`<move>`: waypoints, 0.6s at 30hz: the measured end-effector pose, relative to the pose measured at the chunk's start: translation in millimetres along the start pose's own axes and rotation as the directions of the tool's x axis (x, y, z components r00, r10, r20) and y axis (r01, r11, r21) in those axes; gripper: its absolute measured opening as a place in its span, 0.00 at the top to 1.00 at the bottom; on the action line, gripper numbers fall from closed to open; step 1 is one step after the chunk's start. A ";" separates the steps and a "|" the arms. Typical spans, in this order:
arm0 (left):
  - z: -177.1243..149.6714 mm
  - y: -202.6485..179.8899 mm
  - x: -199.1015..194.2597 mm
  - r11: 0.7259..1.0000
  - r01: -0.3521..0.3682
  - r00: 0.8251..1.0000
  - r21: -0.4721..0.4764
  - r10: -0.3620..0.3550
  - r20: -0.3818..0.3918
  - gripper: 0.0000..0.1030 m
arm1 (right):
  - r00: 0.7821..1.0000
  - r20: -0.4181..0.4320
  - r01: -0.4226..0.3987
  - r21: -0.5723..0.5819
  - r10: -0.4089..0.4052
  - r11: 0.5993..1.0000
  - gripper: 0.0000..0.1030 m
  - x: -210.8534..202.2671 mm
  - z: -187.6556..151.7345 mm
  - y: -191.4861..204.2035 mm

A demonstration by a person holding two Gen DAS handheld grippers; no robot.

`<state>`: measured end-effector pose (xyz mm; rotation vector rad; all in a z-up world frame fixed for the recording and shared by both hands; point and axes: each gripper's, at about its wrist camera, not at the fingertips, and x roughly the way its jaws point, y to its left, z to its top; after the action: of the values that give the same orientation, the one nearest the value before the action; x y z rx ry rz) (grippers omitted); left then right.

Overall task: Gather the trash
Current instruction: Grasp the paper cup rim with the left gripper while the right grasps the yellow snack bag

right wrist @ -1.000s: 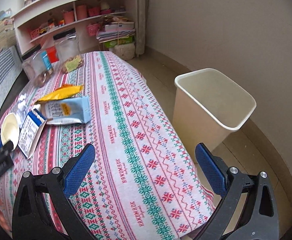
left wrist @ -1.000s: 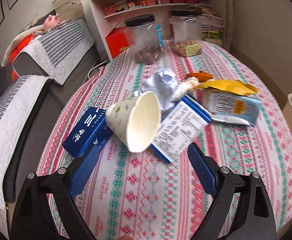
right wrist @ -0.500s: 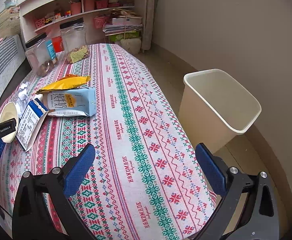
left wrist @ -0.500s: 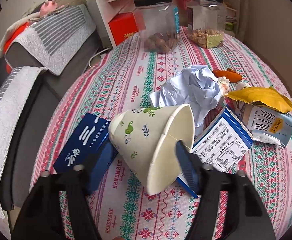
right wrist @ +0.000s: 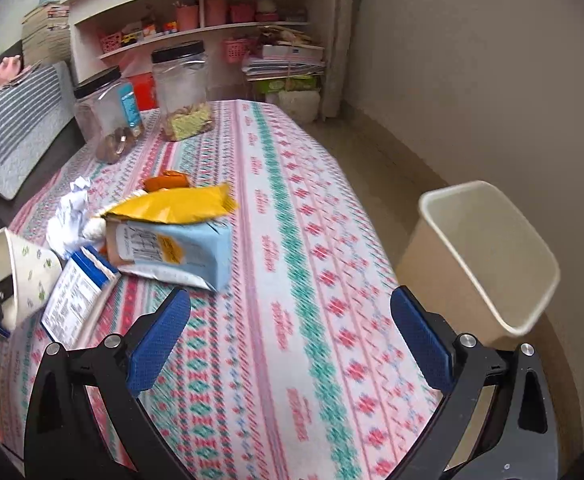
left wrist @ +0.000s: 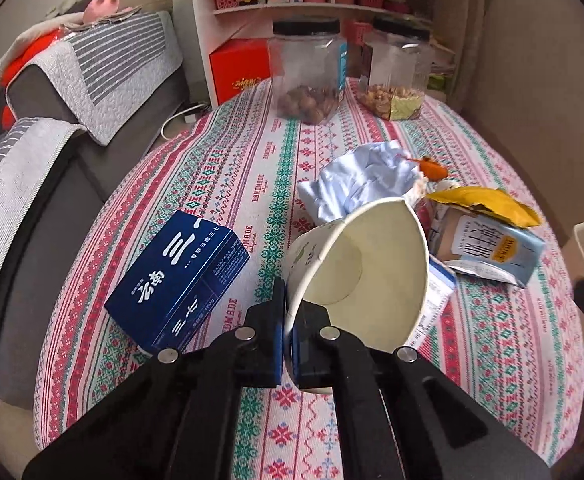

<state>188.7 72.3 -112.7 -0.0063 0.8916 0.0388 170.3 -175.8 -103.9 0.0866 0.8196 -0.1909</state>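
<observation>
"HANDMADE" repeats across the tablecloth (left wrist: 227, 168). The left gripper (left wrist: 287, 332), angled downward, clamps the paper cup's (left wrist: 372, 272) rim; the right gripper (right wrist: 292, 336) hovers with jaws apart.

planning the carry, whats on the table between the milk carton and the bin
Nothing: in the right wrist view only bare patterned tablecloth lies between the milk carton and the table edge, then open floor up to the bin.

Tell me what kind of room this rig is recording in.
Most likely a home living or dining room. Signs: a grey sofa with striped quilted covers, a white shelf unit of small pink baskets and toys, and a table under a patterned pink-and-green "handmade" tablecloth strewn with snack packaging.
</observation>
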 end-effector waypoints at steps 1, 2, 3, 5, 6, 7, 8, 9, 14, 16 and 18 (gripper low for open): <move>-1.1 1.0 -2.9 1.000 0.006 1.000 -0.002 -0.006 0.005 0.97 | 0.999 -0.011 -0.035 0.030 0.036 0.999 0.07 5.3 6.5 -1.6; -3.3 3.1 -7.6 1.000 0.017 1.000 -0.006 -0.017 0.012 0.97 | 0.998 -0.021 -0.062 0.056 0.063 0.997 0.07 9.2 11.9 -2.6; -5.5 5.5 -11.3 1.000 0.028 1.000 -0.010 -0.028 0.014 0.98 | 0.993 -0.039 -0.107 0.111 0.112 0.988 0.07 17.1 22.0 -5.6; -9.6 9.9 -15.6 0.999 0.044 0.999 -0.017 -0.044 0.013 0.97 | 0.982 -0.059 -0.163 0.197 0.177 0.967 0.07 29.3 37.5 -10.7; -11.7 12.0 -16.7 0.998 0.052 0.999 -0.023 -0.052 0.010 0.97 | 0.977 -0.071 -0.179 0.228 0.200 0.957 0.07 36.4 43.7 -11.4; -12.9 13.4 -17.0 0.998 0.057 0.998 -0.027 -0.057 0.006 0.97 | 0.971 -0.098 -0.187 0.267 0.220 0.945 0.07 47.4 52.3 -11.5; -15.1 15.1 -16.3 0.997 0.068 0.998 -0.036 -0.068 -0.003 0.97 | 0.965 -0.121 -0.188 0.293 0.231 0.938 0.07 57.9 58.1 -11.7; -16.3 15.7 -15.3 0.996 0.076 0.997 -0.042 -0.077 -0.010 0.97 | 0.962 -0.140 -0.182 0.310 0.235 0.933 0.07 67.1 61.5 -11.7; -21.7 13.6 -12.0 0.994 0.098 0.995 -0.041 -0.100 -0.030 0.97 | 0.932 -0.230 -0.159 0.436 0.281 0.886 0.07 119.3 66.2 -17.3; -22.5 11.3 -10.2 0.994 0.101 0.994 -0.032 -0.102 -0.035 0.97 | 0.919 -0.256 -0.154 0.470 0.301 0.869 0.08 132.9 64.0 -18.4; -22.5 9.6 -7.5 0.994 0.104 0.994 -0.029 -0.105 -0.040 0.97 | 0.925 -0.264 -0.128 0.458 0.272 0.880 0.10 137.9 65.2 -14.6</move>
<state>166.1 81.2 -120.9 -0.0785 0.9315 -0.0472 306.0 -218.7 -160.6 0.6402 1.0769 -0.1593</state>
